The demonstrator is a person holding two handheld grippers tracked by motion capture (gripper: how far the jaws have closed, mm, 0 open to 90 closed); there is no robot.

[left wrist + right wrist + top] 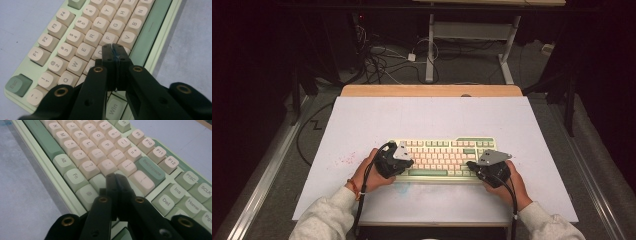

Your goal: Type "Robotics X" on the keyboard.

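Counter (362, 120) carries a pale blue-white mat with a wooden edge showing along its far side; faint reddish specks mark the mat near the person's left hand (368, 172). Beyond the counter, on the floor, a tangle of cables (377, 57) and the white legs of a second table frame (472, 45); surroundings otherwise dark. One keyboard (442, 159), pale green case with cream and green keycaps, lies flat on the near half of the counter, long side toward the person, roughly centred. Nothing else on the mat stands between the grippers and the keys. Left gripper (115, 53): jaws pressed together, nothing between them, tips over the left letter block, about at the D/C keys, next to the green space bar (150, 27); whether the tips touch a keycap cannot be told. Esc key (18, 85) sits at the keyboard's corner, well to the side of the jaws. Right gripper (115, 181): jaws likewise clenched on nothing, tips over the right end of the main block, near the cream key below Backspace (152, 168); contact not resolvable. In the high view each gripper sits over its own end of the keyboard, left gripper (393, 161), right gripper (490, 167), well apart, right hand (512, 187) behind its gripper, cables trailing back toward the grey sleeves.
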